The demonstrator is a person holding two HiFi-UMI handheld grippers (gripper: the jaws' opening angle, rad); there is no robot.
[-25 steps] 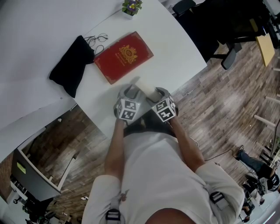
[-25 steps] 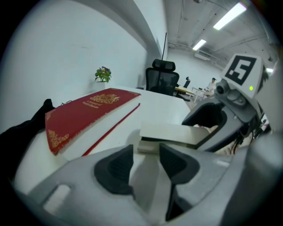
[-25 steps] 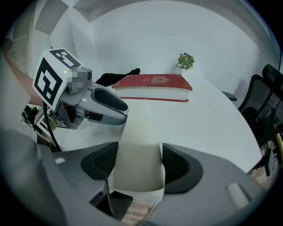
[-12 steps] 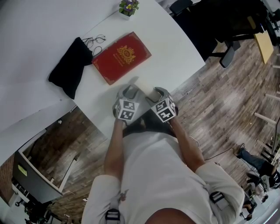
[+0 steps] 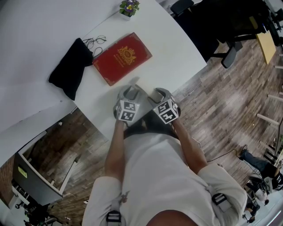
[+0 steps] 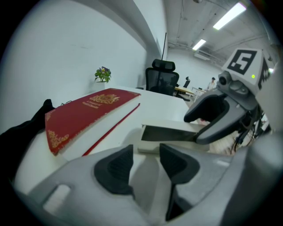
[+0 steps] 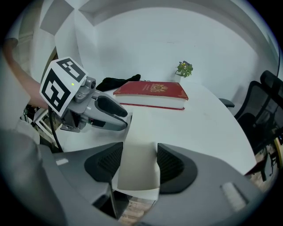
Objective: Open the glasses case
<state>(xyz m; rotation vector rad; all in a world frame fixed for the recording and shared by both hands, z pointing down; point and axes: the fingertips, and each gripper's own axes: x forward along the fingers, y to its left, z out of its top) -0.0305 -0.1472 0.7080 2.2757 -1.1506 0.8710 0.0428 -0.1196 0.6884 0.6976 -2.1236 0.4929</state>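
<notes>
Head view: on the white worktop (image 5: 177, 48) lie a black pouch (image 5: 68, 68), then a red book (image 5: 122, 58). At the near edge, the left gripper (image 5: 129, 90) has its fingers narrowly apart on nothing. The white glasses case (image 6: 170, 137) lies just ahead, lid ajar. The right gripper (image 5: 157, 91) has just been closing, and its fingers clasp the case's end.

A white table (image 5: 177, 44) with a curved edge stands over a wood-plank floor (image 5: 230, 106). A red hardcover book (image 5: 122, 58) with a gold emblem lies flat near the table's middle. A crumpled black pouch (image 5: 70, 67) rests just beside the book's far-left end. A pair of thin-rimmed eyeglasses (image 5: 96, 40) sits between pouch and book. A small potted plant (image 5: 128, 8) stands upright toward the back. A white glasses case (image 7: 139, 148) lies at the near edge, apart from the book.
</notes>
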